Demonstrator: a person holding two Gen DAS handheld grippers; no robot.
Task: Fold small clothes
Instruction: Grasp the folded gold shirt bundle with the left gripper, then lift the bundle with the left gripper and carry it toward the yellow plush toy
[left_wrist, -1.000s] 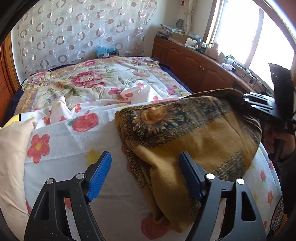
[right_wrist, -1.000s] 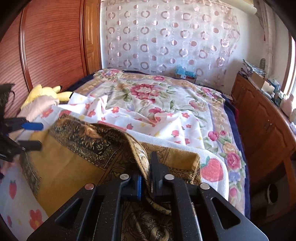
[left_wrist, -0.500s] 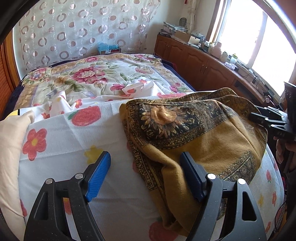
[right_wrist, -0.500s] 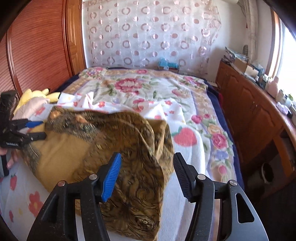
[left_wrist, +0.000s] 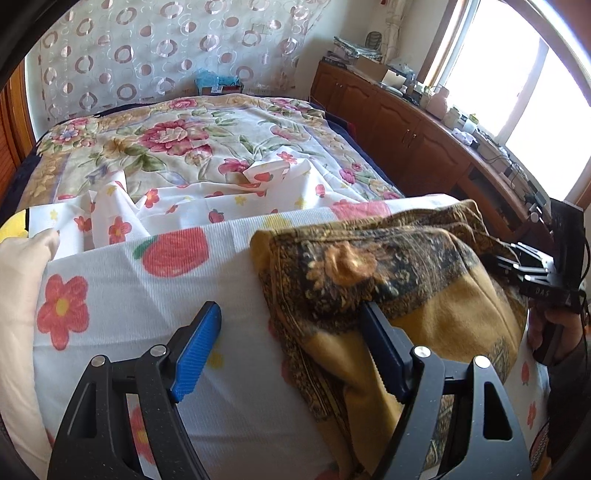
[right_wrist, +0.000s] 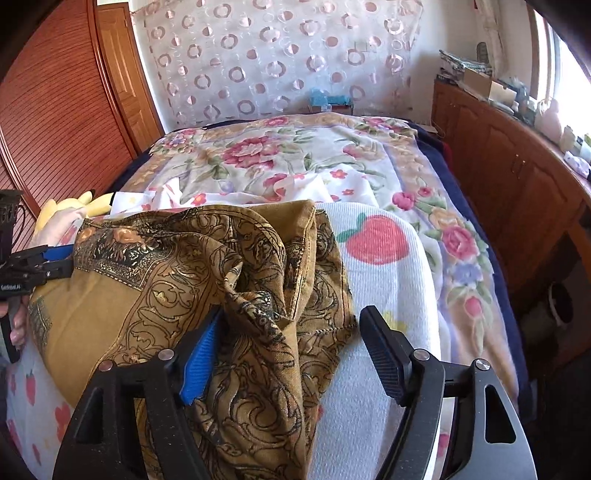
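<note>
At the near edge of the bed (right_wrist: 476, 236), on a white fruit-print towel (left_wrist: 155, 295), lies the mustard-and-black patterned garment (right_wrist: 229, 280), bunched into a loose heap rather than folded flat. The right gripper (right_wrist: 291, 350) hangs just over its crumpled right end with its jaws opening; a ridge of the cloth rises between them and brushes the blue pad of the left-hand finger, but nothing is pinched, so the garment reads as just let go. The left gripper (left_wrist: 291, 350) stands over the garment's other end with its jaws wide apart: one finger over bare towel, the other resting against the dark patterned border of the cloth without gripping it. Neither holds anything.

By the look of it, the step in hand is a release between folds. The next move probably calls for each gripper to find a clean edge or corner of the heap, pinch a single layer there, and draw the cloth out flat, since the right end is twisted and several layers overlap.

Beyond the towel spreads the rose-print bedspread (left_wrist: 177, 140), with a lighter flowered sheet (left_wrist: 122, 218) rumpled across it, and wooden cabinets (right_wrist: 517, 173) line the far side under the window.
</note>
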